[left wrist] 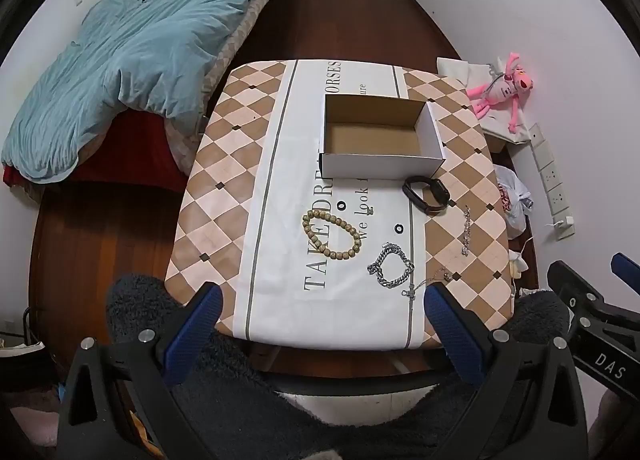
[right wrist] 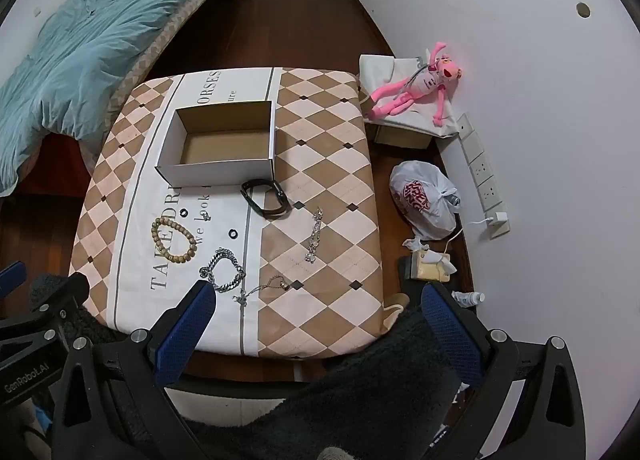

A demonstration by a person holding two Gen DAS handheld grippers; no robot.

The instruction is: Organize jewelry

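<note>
An empty open cardboard box (left wrist: 380, 140) (right wrist: 218, 150) stands mid-table. In front of it lie a black watch (left wrist: 426, 190) (right wrist: 266, 196), a wooden bead bracelet (left wrist: 330, 234) (right wrist: 174, 234), a thick silver chain bracelet (left wrist: 392, 266) (right wrist: 224, 270), a thin silver necklace (left wrist: 430, 280) (right wrist: 262, 288), a slim silver bracelet (left wrist: 466, 230) (right wrist: 315, 236) and two small black rings (left wrist: 341, 204) (left wrist: 399, 228). My left gripper (left wrist: 320, 300) is open and empty above the table's near edge. My right gripper (right wrist: 316, 300) is open and empty, also at the near edge.
The table (left wrist: 224, 164) has a checkered cloth. A bed with a blue duvet (left wrist: 132, 56) lies left. A pink plush toy (right wrist: 416, 90), a white plastic bag (right wrist: 424, 200), wall sockets (right wrist: 484, 176) and small clutter sit right of the table.
</note>
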